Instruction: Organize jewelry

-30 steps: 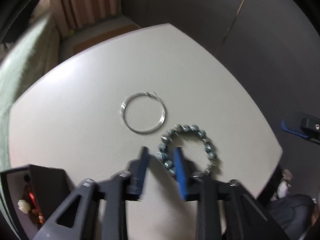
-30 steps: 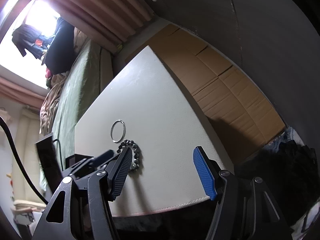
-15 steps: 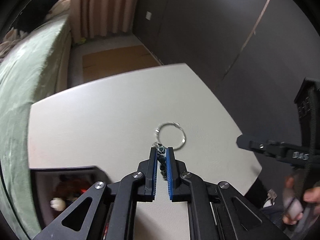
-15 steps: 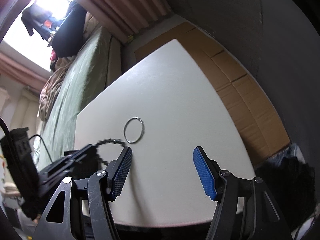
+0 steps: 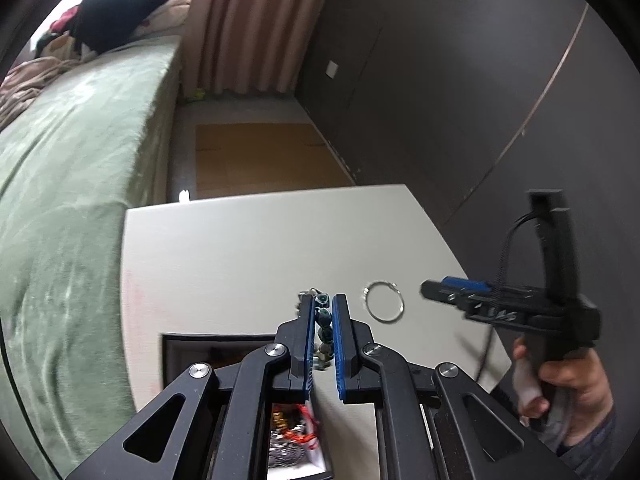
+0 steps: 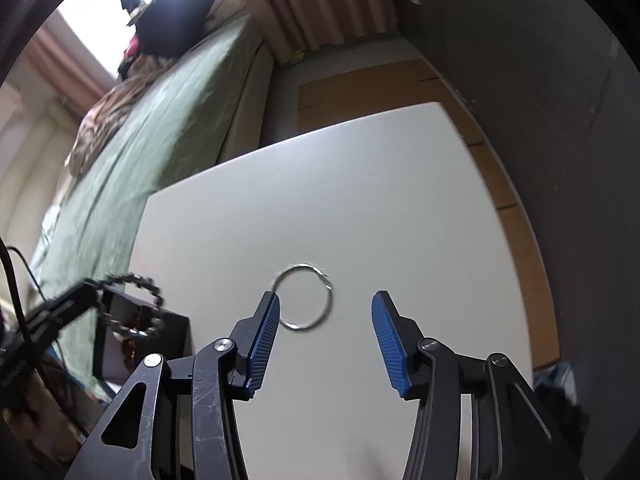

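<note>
Here, the left gripper (image 5: 323,312) was seen clamped on the beaded bracelet (image 5: 323,330), its blue pads nearly together with the greenish beads pinched between them. In the right wrist view the bracelet (image 6: 136,306) was shown hanging as a loop from the tips of that gripper (image 6: 90,289), lifted clear of the white table (image 6: 360,208) and held over the open black jewelry box (image 6: 138,344). The box (image 5: 224,344) was stood at the near left corner of the table (image 5: 248,248), and red cord and metal pieces (image 5: 294,436) were visible inside it, though they could not be made out in detail.

The right gripper (image 6: 325,330) was found with its jaws apart and nothing pressed between the pads; they had just been closing somewhat. It was pointed down toward the silver ring (image 6: 304,297), which lay flat on the table, with the left fingertip (image 6: 267,326) over the ring's left edge in the picture. Whether that fingertip touched the ring could not be told. From the left wrist view the ring (image 5: 384,301) was seen just to the right of the clamped bracelet, and the right gripper (image 5: 456,286) was seen beside it, held by a hand (image 5: 568,384) at the right edge.

A green-covered bed (image 5: 72,184) was placed along the table's left side, and pink curtains (image 5: 256,24) were hung behind it.
</note>
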`<state>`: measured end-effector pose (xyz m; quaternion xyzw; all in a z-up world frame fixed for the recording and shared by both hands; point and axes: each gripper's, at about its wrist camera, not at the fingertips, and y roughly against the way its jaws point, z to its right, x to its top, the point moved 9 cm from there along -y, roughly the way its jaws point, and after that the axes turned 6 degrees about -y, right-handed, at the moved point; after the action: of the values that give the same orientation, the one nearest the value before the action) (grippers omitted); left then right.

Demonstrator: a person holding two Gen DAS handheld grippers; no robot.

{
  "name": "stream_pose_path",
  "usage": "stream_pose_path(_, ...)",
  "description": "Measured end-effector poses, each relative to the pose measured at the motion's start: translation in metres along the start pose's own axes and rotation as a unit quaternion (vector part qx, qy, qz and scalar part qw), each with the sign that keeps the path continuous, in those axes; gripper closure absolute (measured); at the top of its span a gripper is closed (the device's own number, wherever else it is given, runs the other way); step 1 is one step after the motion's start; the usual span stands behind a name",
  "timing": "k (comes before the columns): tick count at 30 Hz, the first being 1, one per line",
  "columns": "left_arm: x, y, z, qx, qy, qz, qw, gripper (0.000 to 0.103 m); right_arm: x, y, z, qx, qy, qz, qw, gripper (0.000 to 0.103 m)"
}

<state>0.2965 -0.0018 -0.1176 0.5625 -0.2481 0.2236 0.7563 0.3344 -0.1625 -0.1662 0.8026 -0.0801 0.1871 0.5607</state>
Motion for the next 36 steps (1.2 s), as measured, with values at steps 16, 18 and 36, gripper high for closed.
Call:
stream_pose_path(16,-0.013,0.034,-0.042,0.027,0.026,0.007,0.9993,0.095,0.005,-0.056,-0.014,-0.093,0.116,-0.047,0.988,0.07)
stream_pose_path(18,-0.016,0.033,-0.042,0.025,0.025,0.003,0.9994,0.095,0.004,-0.055,-0.013,-0.109,0.125,-0.045,0.985,0.079)
stream_pose_path(36,-0.033,0.015,-0.04,-0.001,0.027,-0.057,0.998,0.041,-0.004,0.011,-0.045,-0.034,0.102,-0.001,0.994,0.099)
